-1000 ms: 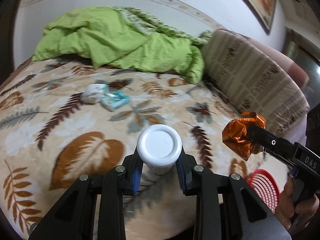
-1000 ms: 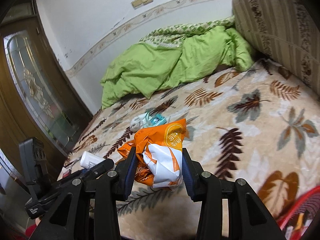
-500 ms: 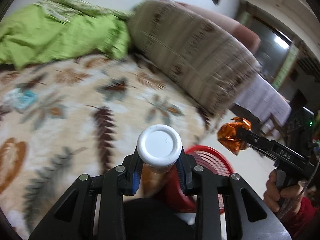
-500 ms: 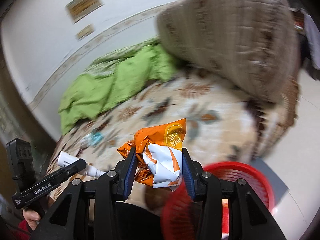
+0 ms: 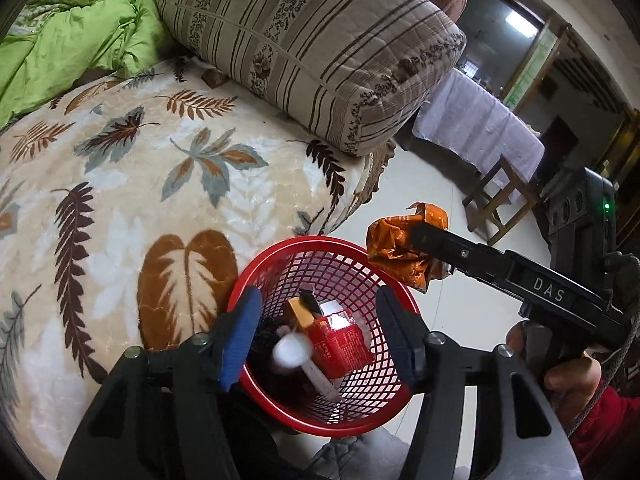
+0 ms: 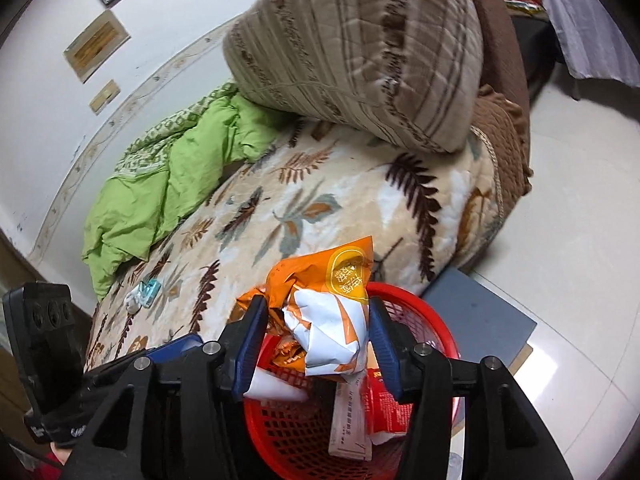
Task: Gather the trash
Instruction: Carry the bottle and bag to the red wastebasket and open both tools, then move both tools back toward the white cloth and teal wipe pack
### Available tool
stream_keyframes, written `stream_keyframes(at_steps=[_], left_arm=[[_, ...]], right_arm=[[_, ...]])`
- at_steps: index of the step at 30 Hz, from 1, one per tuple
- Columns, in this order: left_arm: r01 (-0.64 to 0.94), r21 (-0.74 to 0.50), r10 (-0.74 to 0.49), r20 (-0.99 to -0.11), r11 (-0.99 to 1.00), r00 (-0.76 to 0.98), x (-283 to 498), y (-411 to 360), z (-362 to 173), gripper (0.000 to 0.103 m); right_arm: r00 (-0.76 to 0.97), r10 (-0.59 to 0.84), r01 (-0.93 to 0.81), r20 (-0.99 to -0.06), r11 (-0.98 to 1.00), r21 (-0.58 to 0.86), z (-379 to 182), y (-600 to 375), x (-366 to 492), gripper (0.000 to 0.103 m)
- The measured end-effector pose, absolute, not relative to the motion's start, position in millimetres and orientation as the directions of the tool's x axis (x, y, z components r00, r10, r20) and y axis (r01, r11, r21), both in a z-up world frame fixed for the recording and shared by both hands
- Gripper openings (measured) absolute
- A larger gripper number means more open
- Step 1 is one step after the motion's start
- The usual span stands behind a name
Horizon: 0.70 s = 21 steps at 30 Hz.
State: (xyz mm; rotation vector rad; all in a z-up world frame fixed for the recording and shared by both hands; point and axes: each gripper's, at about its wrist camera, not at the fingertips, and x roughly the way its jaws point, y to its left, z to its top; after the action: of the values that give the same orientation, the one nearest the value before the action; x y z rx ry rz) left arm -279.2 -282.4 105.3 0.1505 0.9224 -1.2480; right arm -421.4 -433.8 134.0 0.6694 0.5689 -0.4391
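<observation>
A red mesh basket [image 5: 280, 254] stands on the floor against the bed. Above it my left gripper [image 5: 320, 330] has its jaws opening, with nothing pressed between them. A white bottle [image 5: 294, 354], blurred, drops into the basket below them. My right gripper [image 6: 318, 338] hangs over the basket's [image 6: 434, 314] near rim. Its jaws are opening too, with the crumpled orange-and-white wrapper [image 6: 328, 320] still wedged between the pads. In the left wrist view, the right gripper [image 5: 424, 236] carries that wrapper [image 5: 400, 250] over the rim.
The basket holds a red box [image 5: 344, 344] and a beige box [image 6: 350, 420]. A white tissue and a teal packet [image 6: 144, 292] lie on the leaf-patterned bed [image 5: 120, 200]. A striped pillow [image 5: 312, 48], a green quilt [image 6: 168, 184], a wooden stool [image 5: 500, 200] and a grey mat [image 6: 480, 320] surround it.
Both grippers swung from above the bed to above the red basket. The left jaws opened and let go of the white bottle, which now falls into the basket. The right still carries the wrapper.
</observation>
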Motion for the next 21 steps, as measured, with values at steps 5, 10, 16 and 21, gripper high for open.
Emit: stream_keyframes(at_steps=[5,10,16,21], left_arm=[[0.847,-0.372,-0.752,-0.657,0.380,0.049,-271.3,-271.3,110.4,0.058],[0.831,-0.381,-0.759,-0.647,0.406,0.074,-261.4,-258.5,114.7,0.058],[0.818,-0.377,-0.775,-0.620,0.434,0.125,-249.9,-237.2,126.1,0.058],[0.803,-0.345,-0.774,-0.597,0.486,0.211,-237.2,-210.2,139.0,0.058]], right_arm=[[0.771,-0.193,0.533,-0.607,0.717,0.449,138.0,-431.6,-419.0,0.055],[0.728,-0.227,0.560,-0.647,0.741,0.370,134.1,-424.5,-411.3,0.071],[0.741,-0.210,0.543,-0.638,0.746,0.385,134.3,-420.5,-410.0,0.072],[0.772,-0.179,0.483,-0.609,0.788,0.382,147.2,-406.5,-387.4,0.072]])
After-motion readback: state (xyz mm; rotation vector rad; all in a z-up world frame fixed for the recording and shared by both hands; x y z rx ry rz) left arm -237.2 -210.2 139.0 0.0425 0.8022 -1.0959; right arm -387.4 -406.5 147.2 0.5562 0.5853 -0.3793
